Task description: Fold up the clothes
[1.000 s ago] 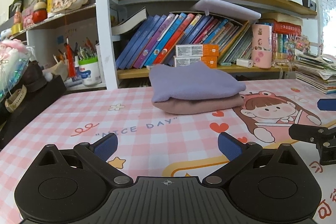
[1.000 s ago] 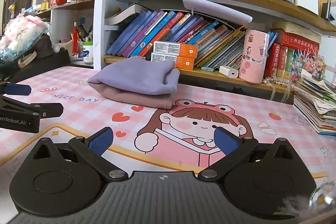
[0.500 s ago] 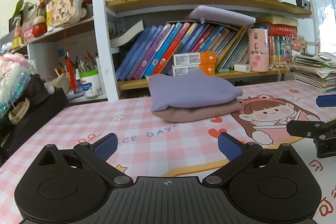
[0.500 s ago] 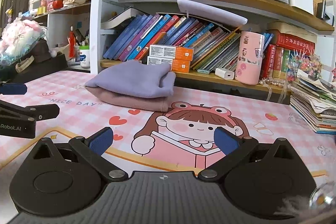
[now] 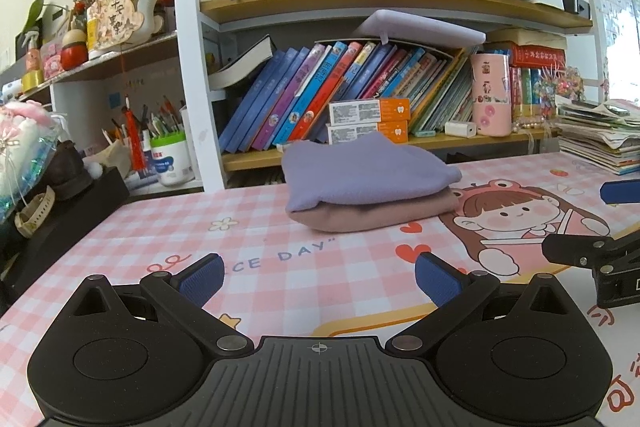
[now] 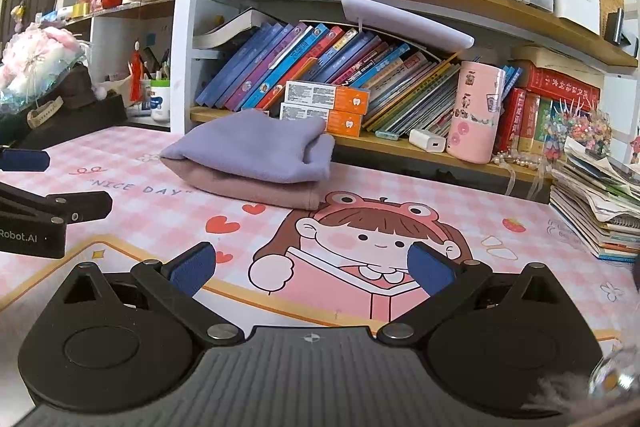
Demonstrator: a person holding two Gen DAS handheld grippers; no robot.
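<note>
A folded lilac garment [image 5: 362, 171] lies on top of a folded dusty-pink garment [image 5: 376, 214] at the back of the pink checked table mat [image 5: 280, 247]. The stack also shows in the right wrist view, lilac [image 6: 260, 147] over pink [image 6: 256, 193]. My left gripper [image 5: 319, 279] is open and empty, low over the mat, well short of the stack. My right gripper [image 6: 312, 267] is open and empty over the cartoon girl print. Each gripper shows at the edge of the other's view.
A bookshelf [image 5: 360, 3] full of books stands right behind the stack. A pile of magazines [image 6: 600, 203] sits at the right edge. A black box with a watch [image 5: 40, 211] and a pen cup [image 5: 170, 159] stand at the left.
Both grippers have pulled back and tilted up a little, so the stack looks smaller and more shelf shows. The folded stack has not moved. Both stay open.
</note>
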